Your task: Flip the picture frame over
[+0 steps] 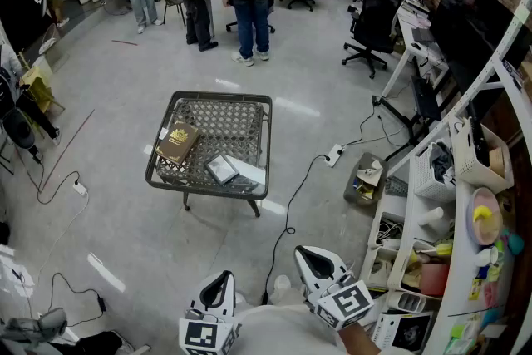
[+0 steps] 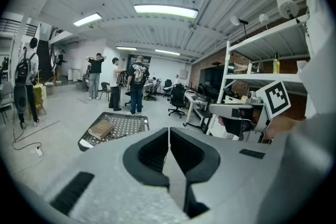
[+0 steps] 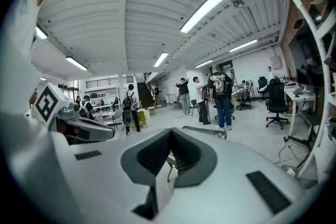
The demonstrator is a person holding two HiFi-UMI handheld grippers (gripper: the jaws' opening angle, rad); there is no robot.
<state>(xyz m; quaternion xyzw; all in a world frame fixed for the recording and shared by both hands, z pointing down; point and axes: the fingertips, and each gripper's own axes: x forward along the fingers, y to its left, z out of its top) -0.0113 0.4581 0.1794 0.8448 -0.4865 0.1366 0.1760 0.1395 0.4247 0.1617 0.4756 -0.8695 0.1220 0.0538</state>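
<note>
Nothing of the flip is judged to be done: the picture frame is seen lying flat near the front edge of the low wicker bench, well apart from both tools. The left hand-held gripper and the right hand-held gripper are held near the body, each with jaws pressed together and nothing between them. Approach, grasp and turn are all left. A brown book is seen beside the frame, and a cable is laid across the floor on the way.
</note>
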